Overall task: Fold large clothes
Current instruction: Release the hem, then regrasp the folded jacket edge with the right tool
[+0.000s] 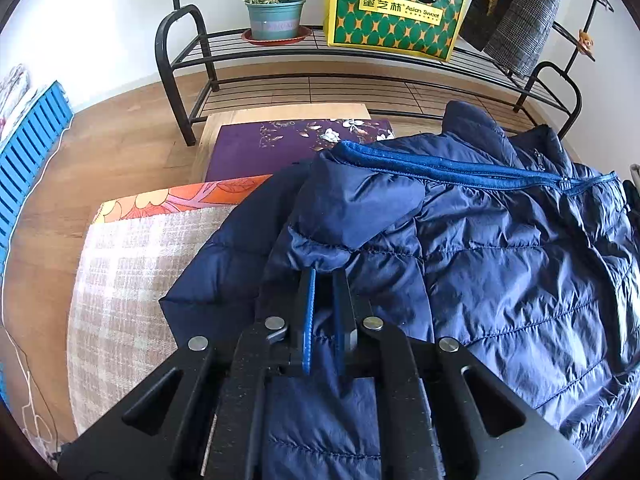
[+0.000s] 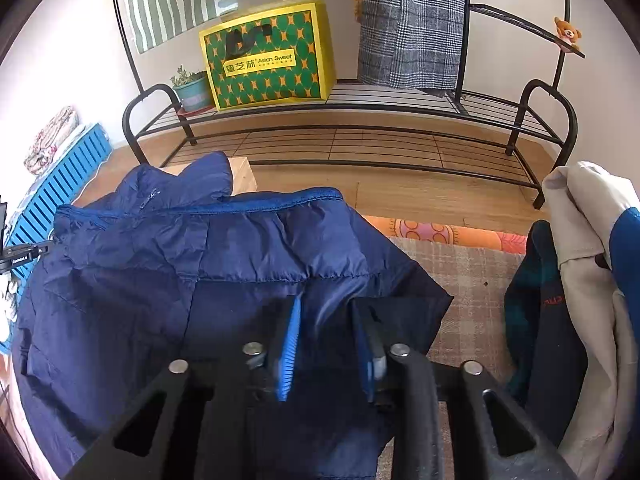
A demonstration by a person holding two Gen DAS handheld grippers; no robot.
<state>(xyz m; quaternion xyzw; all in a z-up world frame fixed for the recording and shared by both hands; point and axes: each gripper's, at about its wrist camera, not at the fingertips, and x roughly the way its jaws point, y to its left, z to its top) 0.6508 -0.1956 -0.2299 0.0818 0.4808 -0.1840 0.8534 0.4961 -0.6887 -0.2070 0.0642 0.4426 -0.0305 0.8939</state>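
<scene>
Navy quilted jacket point(image 1: 500, 240) spread over a checked cloth point(image 1: 128, 280), filling centre and right of the left wrist view and centre-left of the right wrist view. Lies fairly flat, zip line point(image 1: 460, 166) running across the upper part of the frame, collar bunched toward the upper right in the left view, upper left in the right view. Long axis therefore across both frames, roughly side to side between the two tools.

Left gripper point(image 1: 324, 276) at bottom centre, jaws drawn narrow, pinched on a folded hem corner of the jacket right at the tips. Right gripper point(image 2: 332, 300) at bottom centre of its own view, jaws narrow too, with jacket fabric between the blue pads; looks gripped, though the far pad is blurred. Each tool on its own end of the near edge, neither clearly nearer.

Likely next: carrying the near edge up-frame toward the zip.

Further out: black metal rack point(image 1: 280, 80), green and yellow bag point(image 1: 396, 4), potted plant point(image 1: 274, 16), other clothes point(image 2: 592, 300) heaped at the right edge.
</scene>
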